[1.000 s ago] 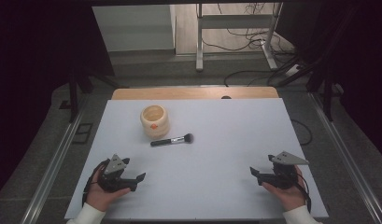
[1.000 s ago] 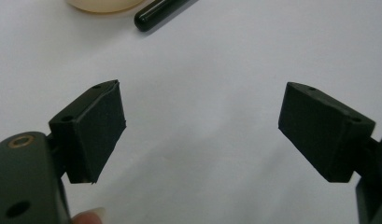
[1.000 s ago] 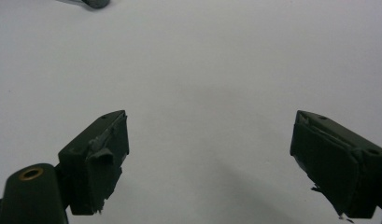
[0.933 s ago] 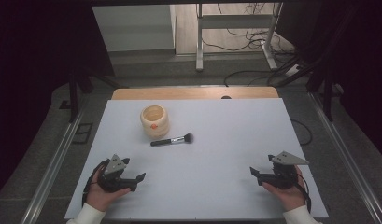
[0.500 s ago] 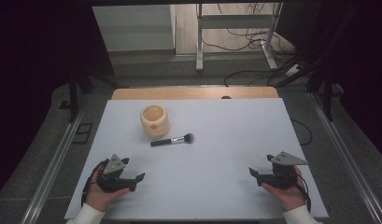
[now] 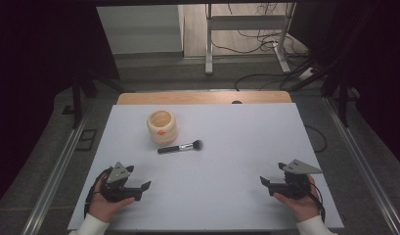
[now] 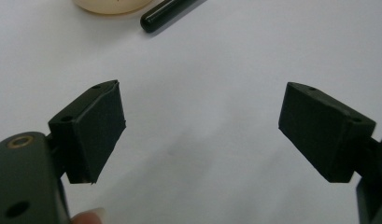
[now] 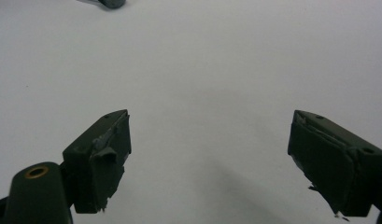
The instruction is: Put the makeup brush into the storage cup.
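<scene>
A cream, ribbed round pot [image 6: 162, 126] stands left of centre on the white table [image 6: 236, 147]. Just in front of it lies a makeup brush [image 6: 180, 147] with a black handle, its bristles pointing right. My left gripper [image 6: 143, 190] rests near the front left edge, open and holding nothing, jaws pointing right. In the left gripper view its jaws [image 7: 200, 93] are wide apart over bare table, with the pot [image 7: 111, 5] and brush handle [image 7: 165, 14] at the top edge. My right gripper [image 6: 265, 185] sits at the front right, open, jaws pointing left. In its own view [image 8: 209, 116] it is open over bare table.
A wooden strip [image 6: 202, 98] runs along the table's far edge. Beyond it are floor cables [image 6: 266, 78] and a metal stand's legs [image 6: 207, 44]. Metal rails [image 6: 55, 171] flank the table. A dark grey object [image 8: 111, 3] just touches the top edge of the right gripper view.
</scene>
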